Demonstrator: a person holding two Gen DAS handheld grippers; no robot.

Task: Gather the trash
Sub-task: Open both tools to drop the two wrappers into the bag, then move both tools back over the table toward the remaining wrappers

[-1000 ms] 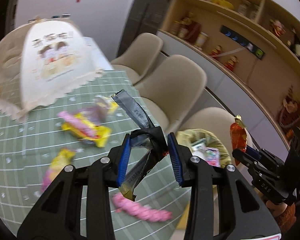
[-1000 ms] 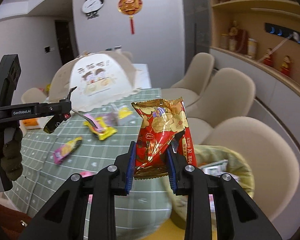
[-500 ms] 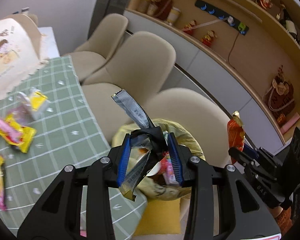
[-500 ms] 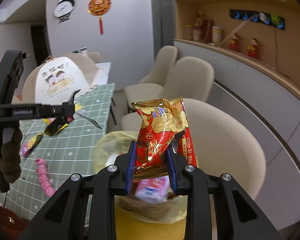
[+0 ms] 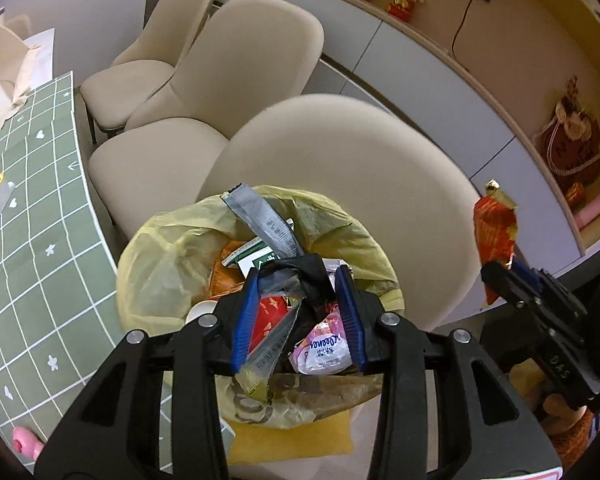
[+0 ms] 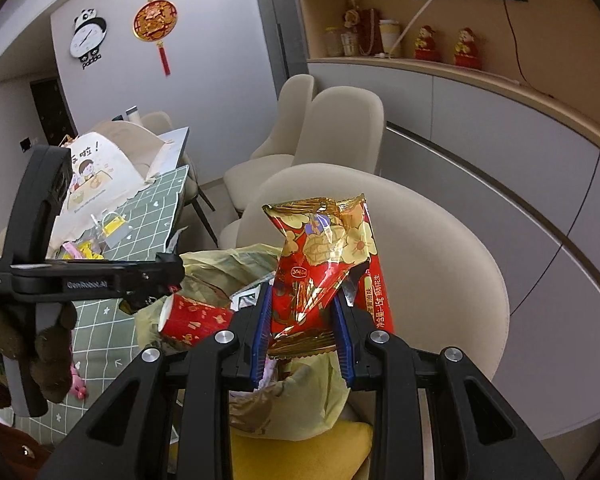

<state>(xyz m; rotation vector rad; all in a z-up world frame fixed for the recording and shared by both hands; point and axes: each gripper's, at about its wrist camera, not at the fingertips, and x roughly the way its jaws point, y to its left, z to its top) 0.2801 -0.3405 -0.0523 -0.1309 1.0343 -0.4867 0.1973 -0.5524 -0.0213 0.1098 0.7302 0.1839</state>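
Directly above the yellow-lined trash bin [image 5: 168,256], the left gripper [image 5: 298,312] clamps a crumpled silver-black wrapper [image 5: 260,220], angled downward; beside it, the right gripper [image 6: 302,334] pinches a glossy red-gold snack packet [image 6: 324,256] upright.

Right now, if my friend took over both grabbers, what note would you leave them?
Left gripper: shut on a crumpled silver-and-black wrapper, right above the yellow trash bag.
Right gripper: shut on a red-and-gold snack packet, near the same bag, which sits on a beige chair.
Done: several wrappers already lie in the bag.
Left: let go of both pieces over the bag, then fetch what remains on the green checked tablecloth, such as the pink piece and the yellow wrappers.
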